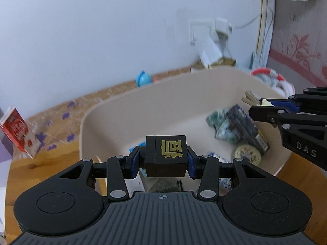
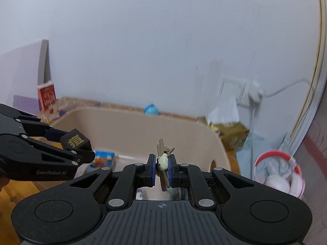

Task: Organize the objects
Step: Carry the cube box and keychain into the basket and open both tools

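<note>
My left gripper (image 1: pixel 166 159) is shut on a small black box with a gold character (image 1: pixel 166 155) and holds it above the beige bin (image 1: pixel 126 106). It also shows in the right wrist view (image 2: pixel 81 145) at the left, with the box (image 2: pixel 75 140) in its jaws. My right gripper (image 2: pixel 161 166) is shut on a brown hair clip with a pale green figure (image 2: pixel 162 162), held above the bin (image 2: pixel 130 128). In the left wrist view the right gripper (image 1: pixel 263 106) enters from the right with the clip (image 1: pixel 250 99).
The bin holds a dark packet (image 1: pixel 245 128), a crumpled green wrapper (image 1: pixel 219 122), a round tin (image 1: pixel 247 154) and blue-white packets (image 2: pixel 103 159). A red carton (image 1: pixel 19 131), a blue ball (image 1: pixel 143 78), a tissue box (image 2: pixel 233 132) and a red-rimmed basket (image 2: pixel 280 173) stand around it on the wooden table.
</note>
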A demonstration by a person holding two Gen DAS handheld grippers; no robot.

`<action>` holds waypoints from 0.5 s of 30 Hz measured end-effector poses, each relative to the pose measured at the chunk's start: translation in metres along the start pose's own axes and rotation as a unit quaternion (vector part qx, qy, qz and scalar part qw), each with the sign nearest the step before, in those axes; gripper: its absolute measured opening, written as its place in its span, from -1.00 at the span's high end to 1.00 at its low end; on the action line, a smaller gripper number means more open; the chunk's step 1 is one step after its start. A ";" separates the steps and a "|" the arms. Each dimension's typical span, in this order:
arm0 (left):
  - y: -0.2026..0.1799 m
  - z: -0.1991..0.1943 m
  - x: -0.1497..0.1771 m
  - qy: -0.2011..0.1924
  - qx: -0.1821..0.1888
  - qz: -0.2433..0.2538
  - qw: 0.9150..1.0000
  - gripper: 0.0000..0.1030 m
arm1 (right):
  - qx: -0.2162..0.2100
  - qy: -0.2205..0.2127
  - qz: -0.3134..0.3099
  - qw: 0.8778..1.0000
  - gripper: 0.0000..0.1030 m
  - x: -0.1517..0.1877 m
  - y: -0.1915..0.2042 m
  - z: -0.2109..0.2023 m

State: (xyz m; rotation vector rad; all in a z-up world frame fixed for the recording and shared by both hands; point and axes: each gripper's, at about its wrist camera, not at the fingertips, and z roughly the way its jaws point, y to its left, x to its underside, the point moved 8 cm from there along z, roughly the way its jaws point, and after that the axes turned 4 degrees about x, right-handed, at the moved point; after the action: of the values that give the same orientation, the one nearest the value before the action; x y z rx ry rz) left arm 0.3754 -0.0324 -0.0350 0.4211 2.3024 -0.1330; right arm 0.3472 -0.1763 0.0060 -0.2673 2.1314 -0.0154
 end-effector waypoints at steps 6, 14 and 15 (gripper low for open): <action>0.008 0.012 0.009 0.034 0.016 -0.038 0.999 0.03 | 0.008 0.013 0.007 1.000 0.28 0.014 0.000 0.011; 0.014 -0.026 0.004 0.000 0.002 -0.058 0.998 -0.70 | 0.017 -0.009 0.029 0.999 -0.75 0.008 -0.010 -0.019; 0.015 -0.030 0.004 -0.004 -0.002 -0.059 0.998 -0.70 | 0.016 -0.010 0.032 0.999 -1.00 0.008 -0.012 -0.023</action>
State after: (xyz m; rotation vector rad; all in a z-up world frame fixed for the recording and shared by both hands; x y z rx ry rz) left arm 0.3575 -0.0109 -0.0162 0.2820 2.3194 -0.1885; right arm 0.3258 -0.1916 0.0131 -0.1786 2.1174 -0.0103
